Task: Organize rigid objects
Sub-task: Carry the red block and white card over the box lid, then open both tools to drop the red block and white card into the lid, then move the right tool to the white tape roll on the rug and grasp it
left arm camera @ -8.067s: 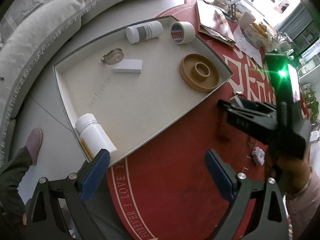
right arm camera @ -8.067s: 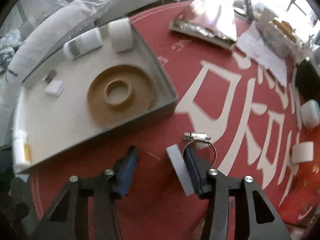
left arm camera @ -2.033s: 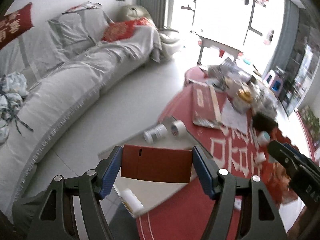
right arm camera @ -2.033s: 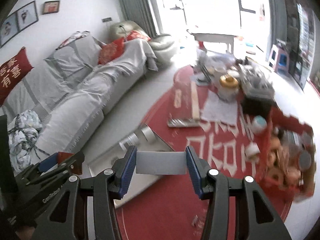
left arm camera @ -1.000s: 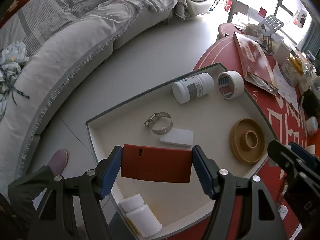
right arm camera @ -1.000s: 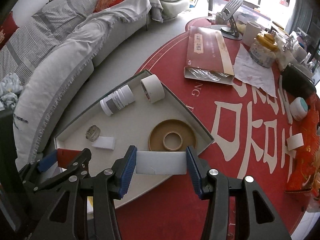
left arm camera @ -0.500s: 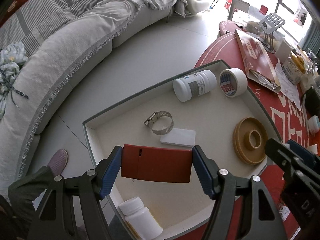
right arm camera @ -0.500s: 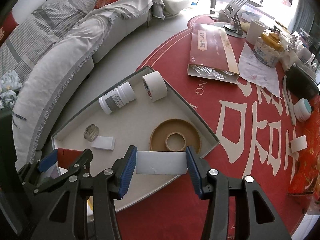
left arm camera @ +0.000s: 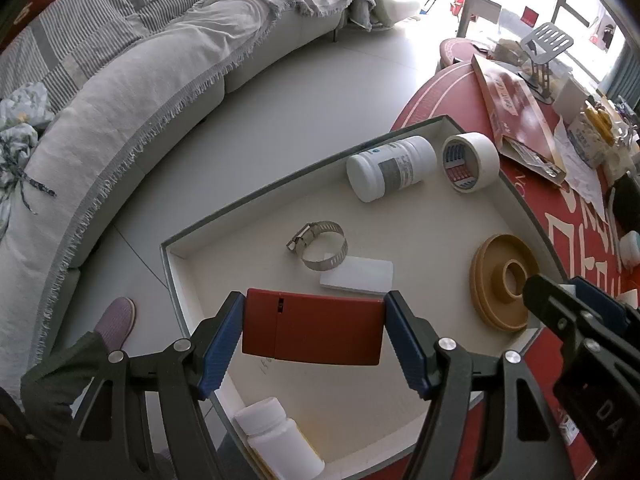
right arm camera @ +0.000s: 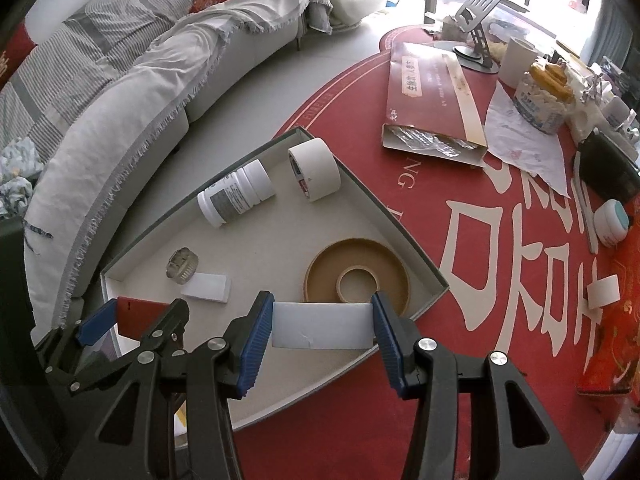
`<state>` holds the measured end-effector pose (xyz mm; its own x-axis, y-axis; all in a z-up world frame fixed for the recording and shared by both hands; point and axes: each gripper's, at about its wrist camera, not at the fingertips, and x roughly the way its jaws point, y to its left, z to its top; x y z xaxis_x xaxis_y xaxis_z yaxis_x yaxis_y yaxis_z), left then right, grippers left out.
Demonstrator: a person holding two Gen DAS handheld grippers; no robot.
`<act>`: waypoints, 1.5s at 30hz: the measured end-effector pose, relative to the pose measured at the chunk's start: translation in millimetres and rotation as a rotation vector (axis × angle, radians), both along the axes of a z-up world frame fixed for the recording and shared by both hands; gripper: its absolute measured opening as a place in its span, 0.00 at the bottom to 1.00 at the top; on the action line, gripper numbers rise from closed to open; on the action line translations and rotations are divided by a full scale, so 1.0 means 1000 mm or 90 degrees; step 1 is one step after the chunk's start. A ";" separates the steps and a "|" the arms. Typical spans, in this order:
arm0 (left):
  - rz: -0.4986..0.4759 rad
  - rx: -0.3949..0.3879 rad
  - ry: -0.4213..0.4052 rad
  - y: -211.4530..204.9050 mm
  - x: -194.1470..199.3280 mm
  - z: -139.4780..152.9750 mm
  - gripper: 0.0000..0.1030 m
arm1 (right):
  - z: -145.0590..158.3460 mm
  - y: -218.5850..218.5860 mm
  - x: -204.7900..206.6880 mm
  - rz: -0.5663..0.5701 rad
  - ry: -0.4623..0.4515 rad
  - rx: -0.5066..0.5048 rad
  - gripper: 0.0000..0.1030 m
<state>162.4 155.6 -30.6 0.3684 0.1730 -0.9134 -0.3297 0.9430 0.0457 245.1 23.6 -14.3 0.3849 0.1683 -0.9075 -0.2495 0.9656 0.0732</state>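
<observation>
Bare tray floor (left arm camera: 420,248) mid-tray — hose clamp (left arm camera: 320,250) left, brown ring (left arm camera: 502,282) right.

The right gripper (left arm camera: 592,320) body reads "DA"; the red tablecloth (right arm camera: 480,264) bears large white characters.

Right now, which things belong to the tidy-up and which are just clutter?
Job:
left gripper holding red block
right gripper holding white block
tray
hose clamp
tape roll

Clutter:
red carton
paper sheet
sofa

Red block (left arm camera: 312,326); white block (right arm camera: 323,325); tan ring (left arm camera: 505,282); grey-striped sofa (left arm camera: 120,60).
</observation>
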 end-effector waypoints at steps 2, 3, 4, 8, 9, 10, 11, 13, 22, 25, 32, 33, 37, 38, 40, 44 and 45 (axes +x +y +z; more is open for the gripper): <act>0.000 0.001 0.000 0.000 0.000 0.000 0.71 | -0.001 0.000 0.001 0.002 0.001 -0.001 0.50; 0.000 0.002 0.000 0.000 0.001 0.000 0.71 | -0.002 0.001 0.002 0.002 0.001 -0.002 0.50; 0.000 0.002 -0.001 0.000 0.001 0.000 0.71 | -0.002 0.001 0.002 0.002 0.002 -0.002 0.50; 0.002 0.003 0.001 0.000 0.004 -0.003 0.71 | -0.003 0.003 0.004 0.004 0.003 -0.003 0.50; 0.002 0.002 0.003 0.001 0.004 -0.003 0.71 | -0.004 0.003 0.005 0.005 0.004 -0.003 0.50; 0.003 0.000 0.004 0.001 0.004 -0.004 0.71 | -0.004 0.003 0.005 0.005 0.004 -0.002 0.50; 0.003 0.000 0.004 0.002 0.004 -0.004 0.71 | -0.004 0.003 0.006 0.005 0.002 -0.001 0.50; 0.001 0.000 0.002 0.002 0.005 -0.004 0.71 | -0.004 0.005 0.007 0.009 -0.001 0.001 0.50; -0.024 -0.020 0.019 -0.002 0.008 -0.021 0.71 | -0.020 0.007 0.015 0.018 0.020 0.009 0.50; -0.042 -0.025 0.012 -0.009 0.008 -0.023 0.81 | -0.027 0.009 0.017 0.048 0.048 0.021 0.58; -0.053 -0.032 0.026 -0.017 0.008 -0.021 0.83 | -0.007 -0.005 0.003 0.044 -0.025 0.004 0.91; -0.047 -0.041 0.024 -0.015 0.005 -0.019 0.83 | -0.003 -0.013 0.001 0.034 -0.035 0.002 0.91; -0.021 -0.058 0.005 -0.011 -0.009 -0.002 0.84 | 0.012 -0.051 -0.006 -0.028 -0.089 -0.037 0.91; -0.014 -0.071 -0.004 -0.010 -0.013 0.004 0.84 | 0.015 -0.064 -0.007 -0.054 -0.106 -0.055 0.91; -0.001 -0.095 -0.027 -0.009 -0.024 0.019 0.84 | 0.017 -0.092 -0.005 -0.108 -0.131 -0.082 0.91; -0.003 -0.126 -0.068 -0.015 -0.040 0.046 0.84 | 0.008 -0.158 0.006 -0.251 -0.114 -0.096 0.91; -0.009 -0.124 -0.072 -0.018 -0.042 0.050 0.84 | 0.005 -0.170 0.008 -0.282 -0.112 -0.097 0.91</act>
